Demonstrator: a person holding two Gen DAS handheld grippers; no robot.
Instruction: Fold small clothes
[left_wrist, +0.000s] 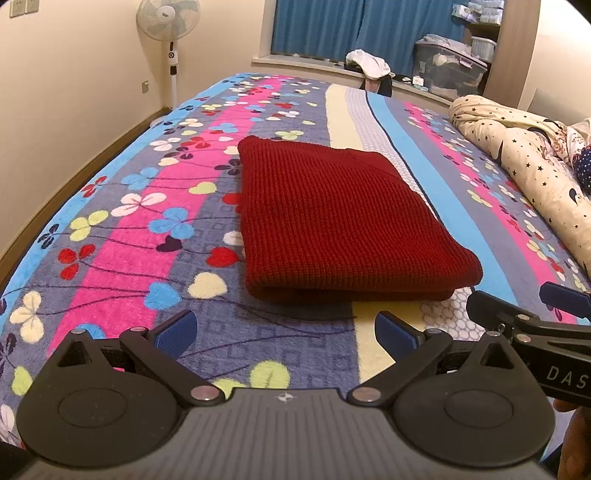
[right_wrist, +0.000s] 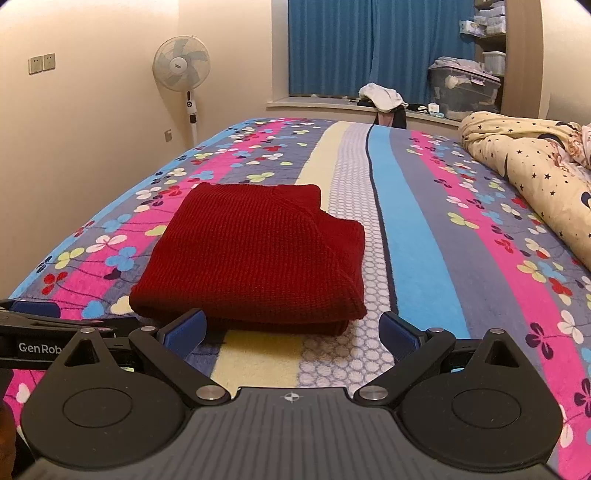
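A dark red knitted garment (left_wrist: 332, 218) lies folded into a flat rectangle on the flowered bedspread (left_wrist: 122, 236); it also shows in the right wrist view (right_wrist: 255, 254). My left gripper (left_wrist: 286, 332) is open and empty, just short of the garment's near folded edge. My right gripper (right_wrist: 293, 332) is open and empty, its left pad close to the garment's near edge. The right gripper also shows at the right edge of the left wrist view (left_wrist: 524, 306). The left gripper shows at the left edge of the right wrist view (right_wrist: 37, 317).
A rolled star-print quilt (left_wrist: 524, 162) lies along the bed's right side, also in the right wrist view (right_wrist: 532, 177). A standing fan (right_wrist: 183, 74) is by the left wall. A windowsill with clothes (right_wrist: 382, 96) and storage bins (right_wrist: 463, 88) lies beyond the bed.
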